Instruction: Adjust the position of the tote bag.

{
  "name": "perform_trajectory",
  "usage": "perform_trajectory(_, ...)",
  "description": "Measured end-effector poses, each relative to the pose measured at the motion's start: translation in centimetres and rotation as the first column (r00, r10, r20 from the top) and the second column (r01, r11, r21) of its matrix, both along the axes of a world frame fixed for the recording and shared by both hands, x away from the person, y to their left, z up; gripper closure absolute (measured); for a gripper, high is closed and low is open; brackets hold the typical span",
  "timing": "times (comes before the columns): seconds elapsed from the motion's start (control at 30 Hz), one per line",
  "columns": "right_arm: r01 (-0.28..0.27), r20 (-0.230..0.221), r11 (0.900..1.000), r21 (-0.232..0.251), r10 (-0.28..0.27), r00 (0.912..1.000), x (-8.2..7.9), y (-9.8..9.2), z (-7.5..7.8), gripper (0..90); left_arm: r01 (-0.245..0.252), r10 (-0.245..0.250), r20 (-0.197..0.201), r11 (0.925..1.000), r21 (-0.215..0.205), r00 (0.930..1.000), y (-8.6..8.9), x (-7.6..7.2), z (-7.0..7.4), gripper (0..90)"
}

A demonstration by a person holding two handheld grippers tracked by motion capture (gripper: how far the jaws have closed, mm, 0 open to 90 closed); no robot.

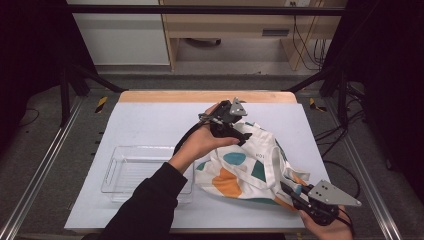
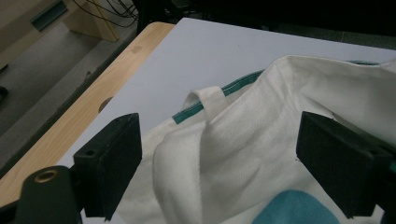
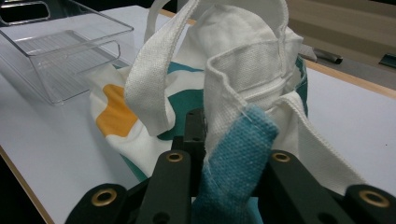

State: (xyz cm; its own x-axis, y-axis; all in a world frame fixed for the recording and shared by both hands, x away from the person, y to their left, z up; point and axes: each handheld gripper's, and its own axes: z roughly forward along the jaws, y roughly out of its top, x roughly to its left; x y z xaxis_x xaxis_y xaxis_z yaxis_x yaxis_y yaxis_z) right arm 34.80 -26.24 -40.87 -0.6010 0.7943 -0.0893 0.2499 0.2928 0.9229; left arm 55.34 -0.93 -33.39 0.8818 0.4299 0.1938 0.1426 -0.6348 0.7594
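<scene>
A white cloth tote bag (image 1: pixel 248 167) with teal and orange shapes lies crumpled on the white table mat (image 1: pixel 150 120). My left gripper (image 1: pixel 239 134) is over the bag's far edge. Its jaws stand wide open on either side of the white fabric (image 2: pixel 261 121), with a handle strap (image 2: pixel 210 100) and the teal rim just ahead. My right gripper (image 1: pixel 291 189) is at the bag's near right corner, shut on a bunched fold with a teal patch (image 3: pixel 236 154). The bag's handle loop (image 3: pixel 149 79) rises in front of it.
A clear plastic tray (image 1: pixel 120 172) sits on the mat left of the bag, also seen in the right gripper view (image 3: pixel 60 46). The table's wooden far edge (image 1: pixel 200 96) runs behind the mat. Black frame posts and cables stand around the table.
</scene>
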Motion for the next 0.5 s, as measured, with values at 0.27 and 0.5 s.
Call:
perform_trajectory(0.27, 0.000, 0.000, 1.000, 0.004, 0.000, 1.0000, -0.1, -0.1, 0.0, 78.2, 0.028, -0.027, -0.018, 0.9976, 0.064, 0.9995, -1.9, 1.0, -0.4, 15.2)
perform_trajectory(0.5, -0.001, 0.000, 1.000, 0.005, 0.001, 1.0000, -0.3, -0.3, 0.1, 78.3, 0.066, -0.057, -0.073, 0.9904, 0.121, 0.9957, -2.1, 1.3, -1.6, 17.5)
